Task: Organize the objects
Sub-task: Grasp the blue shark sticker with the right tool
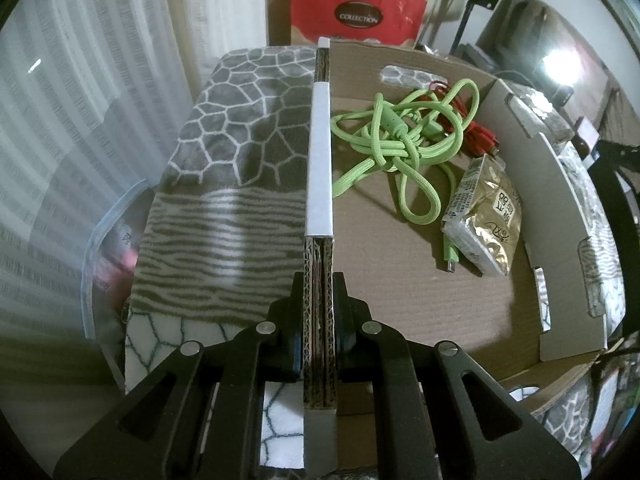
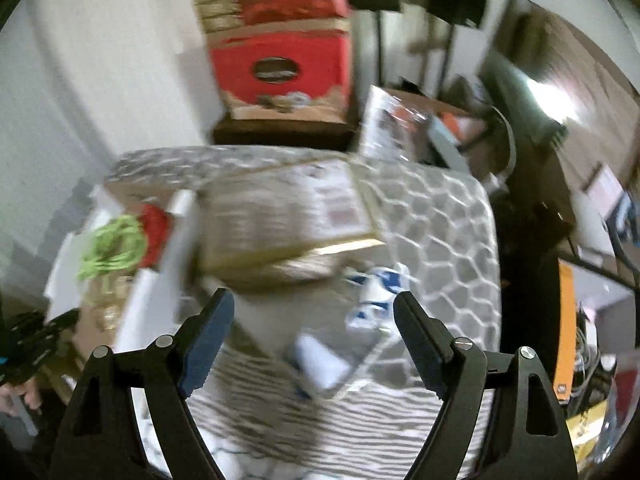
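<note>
My left gripper [image 1: 319, 304] is shut on the upright side wall [image 1: 319, 168] of an open cardboard box, its edge partly taped white. Inside the box lie a tangled green cord [image 1: 394, 148], a red cable [image 1: 476, 130] and a gold foil packet [image 1: 486, 224]. In the blurred right wrist view my right gripper [image 2: 314, 316] stands open and holds nothing. It hangs over the patterned blanket [image 2: 440, 216]. Just beyond its fingers lie a blue-and-white packet [image 2: 376, 296] and a white object [image 2: 324, 364]. The same box [image 2: 132, 264] with the green cord [image 2: 112, 252] is at the left.
The box rests on a grey blanket [image 1: 240, 128] with honeycomb and stripe patterns. A flat cardboard carton [image 2: 288, 216] lies at the back of the blanket. A red gift bag [image 1: 356, 12] and stacked boxes stand behind. Dark furniture and clutter [image 2: 568, 320] fill the right side.
</note>
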The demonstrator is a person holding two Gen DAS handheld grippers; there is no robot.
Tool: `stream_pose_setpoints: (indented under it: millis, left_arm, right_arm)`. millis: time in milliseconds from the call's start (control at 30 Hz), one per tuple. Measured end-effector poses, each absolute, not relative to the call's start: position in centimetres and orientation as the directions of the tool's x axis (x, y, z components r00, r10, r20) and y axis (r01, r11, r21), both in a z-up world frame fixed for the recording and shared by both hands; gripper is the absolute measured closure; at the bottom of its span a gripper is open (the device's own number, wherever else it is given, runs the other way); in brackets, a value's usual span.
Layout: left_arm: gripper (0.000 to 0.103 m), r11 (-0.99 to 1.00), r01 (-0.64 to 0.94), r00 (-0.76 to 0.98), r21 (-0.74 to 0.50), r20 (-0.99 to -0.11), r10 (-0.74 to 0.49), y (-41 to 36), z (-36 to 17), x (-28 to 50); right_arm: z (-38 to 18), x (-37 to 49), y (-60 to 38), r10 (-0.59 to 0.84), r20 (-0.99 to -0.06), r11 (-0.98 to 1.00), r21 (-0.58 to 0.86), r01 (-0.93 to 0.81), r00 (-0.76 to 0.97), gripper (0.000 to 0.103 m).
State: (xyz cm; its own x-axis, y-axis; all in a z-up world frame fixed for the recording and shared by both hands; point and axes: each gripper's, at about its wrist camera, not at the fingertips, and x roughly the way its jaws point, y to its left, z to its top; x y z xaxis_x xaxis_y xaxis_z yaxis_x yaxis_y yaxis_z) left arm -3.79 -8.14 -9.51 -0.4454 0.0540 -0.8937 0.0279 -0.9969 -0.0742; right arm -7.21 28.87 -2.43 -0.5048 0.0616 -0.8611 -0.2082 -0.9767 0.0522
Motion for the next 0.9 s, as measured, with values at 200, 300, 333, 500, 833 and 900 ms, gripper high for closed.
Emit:
stream_pose_setpoints:
  millis: [200,300,333,500,833,900]
  left_arm:
    - [0.093,-0.997,0.029,-0.445,-0.074,-0.894,0.053,-8.1,-9.5,-3.8]
    - [0.093,-0.997,0.028,-0.445,-0.073,-0.894,0.053,-8.1,-9.5,-3.8]
    - [0.093,-0.997,0.028,-0.445,-0.073,-0.894,0.053,-8.1,-9.5,-3.8]
    - [0.093,-0.997,0.029,-0.445,-0.074,-0.894,0.054,-8.1,-9.5,-3.8]
    - [0.093,-0.997,0.03,-0.445,-0.076,-0.894,0.054,-8.2,-9.5,-3.6]
    - [0.093,-0.997,0.03,-0.445,-0.076,-0.894,0.054,-8.2,-9.5,-3.6]
  right_arm:
    - [-5.7,-7.6,31.7,0.069,-0.884,-0.954,0.076,-0.289,-0.462,0.023]
    - [-6.8,-8.2,32.5,0.061,-0.89,-0.944,0.096,-0.316,-0.452,0.027]
    - [-7.0,-8.2,32.6,0.053,-0.889,-0.942,0.107,-0.319,-0.454,0.027]
    - [-8.0,-9.1,32.7,0.037,-0.896,-0.937,0.122,-0.327,-0.442,0.031]
    - [-9.2,-9.6,33.6,-0.01,-0.903,-0.93,0.166,-0.329,-0.429,0.046]
    - [-9.2,-9.6,33.6,-0.038,-0.901,-0.927,0.194,-0.321,-0.433,0.056]
